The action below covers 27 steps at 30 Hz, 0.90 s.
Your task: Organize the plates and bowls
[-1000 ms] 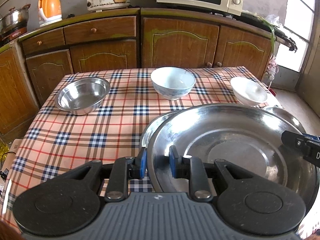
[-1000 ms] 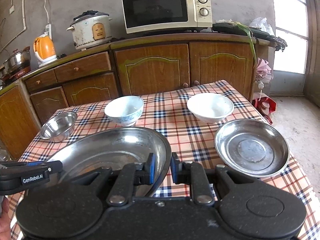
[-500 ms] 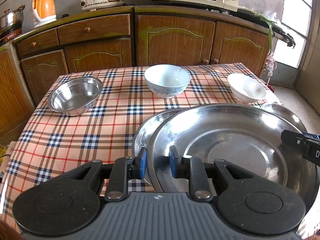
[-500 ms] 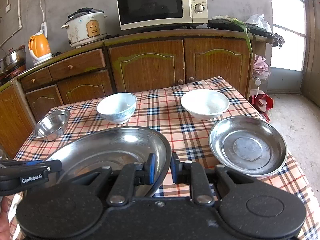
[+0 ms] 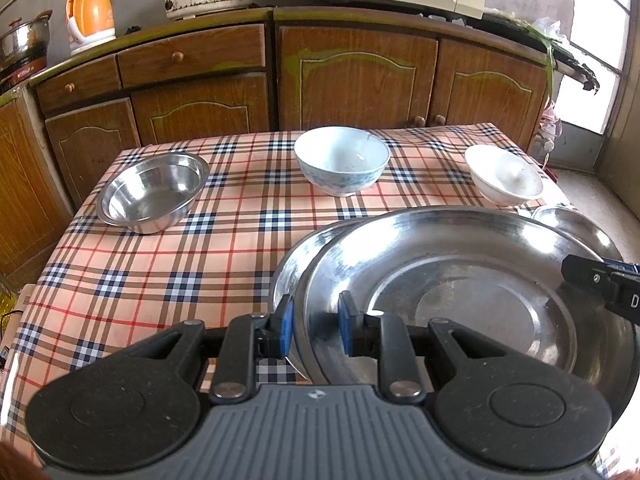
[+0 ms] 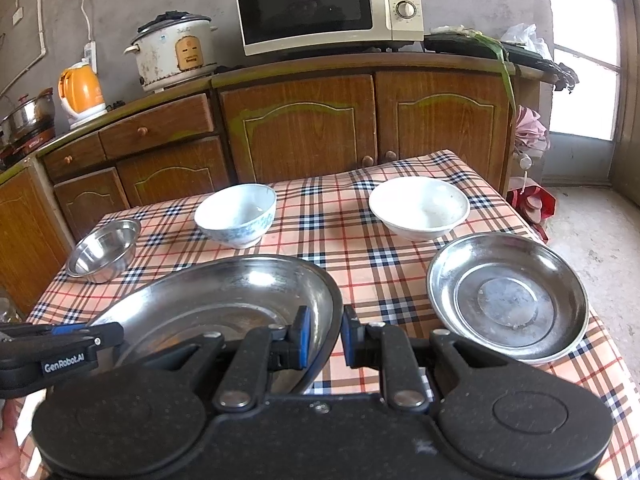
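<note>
Nothing has shifted since earlier: both grippers, left [image 5: 314, 330] and right [image 6: 324, 338], stay clamped on the big round steel plate's [image 5: 472, 280] rim, so lower it level onto the smaller steel plate [image 6: 508, 296].

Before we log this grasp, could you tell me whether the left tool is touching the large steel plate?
Touching. In the left wrist view, the left tool has its blue pads clamped on either side of the large steel plate's rim.

Black left gripper [image 5: 315, 328], right gripper [image 6: 325, 336]: blue pads, silver screws, "GenRobot.AI" lettering
</note>
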Available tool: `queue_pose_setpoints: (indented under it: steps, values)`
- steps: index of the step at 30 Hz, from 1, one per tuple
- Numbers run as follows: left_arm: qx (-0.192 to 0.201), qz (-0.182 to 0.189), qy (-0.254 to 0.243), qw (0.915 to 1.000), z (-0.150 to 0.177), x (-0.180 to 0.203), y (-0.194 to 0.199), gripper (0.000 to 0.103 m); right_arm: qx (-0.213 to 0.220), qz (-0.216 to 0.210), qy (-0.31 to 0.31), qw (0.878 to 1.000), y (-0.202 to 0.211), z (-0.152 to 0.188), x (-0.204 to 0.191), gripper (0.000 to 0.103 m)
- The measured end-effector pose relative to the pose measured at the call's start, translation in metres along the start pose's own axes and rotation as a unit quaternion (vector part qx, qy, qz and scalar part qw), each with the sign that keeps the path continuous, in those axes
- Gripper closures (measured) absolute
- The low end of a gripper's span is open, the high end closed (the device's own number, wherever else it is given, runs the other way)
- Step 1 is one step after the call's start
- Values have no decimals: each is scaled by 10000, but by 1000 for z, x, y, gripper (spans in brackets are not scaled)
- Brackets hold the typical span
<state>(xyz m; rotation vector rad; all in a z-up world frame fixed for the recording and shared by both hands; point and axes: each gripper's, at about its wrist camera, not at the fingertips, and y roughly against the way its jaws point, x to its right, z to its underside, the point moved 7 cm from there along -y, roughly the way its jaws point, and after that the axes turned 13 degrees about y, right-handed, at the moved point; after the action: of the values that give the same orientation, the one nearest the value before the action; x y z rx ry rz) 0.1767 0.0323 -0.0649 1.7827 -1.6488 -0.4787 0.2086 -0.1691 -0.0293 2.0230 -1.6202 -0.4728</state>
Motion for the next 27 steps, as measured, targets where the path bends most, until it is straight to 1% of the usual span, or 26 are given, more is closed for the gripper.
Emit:
queue_pose_setpoints:
  steps: [18,27]
  values:
    - [71,-200,50,9998,-14,-12,-18,80,-62,-158,193,9997,-34,-12,-14,81]
    - [-21,-293,112,9995,-13,-19,-31,80,-197,-202,289,9992,-54,-9,-22,81]
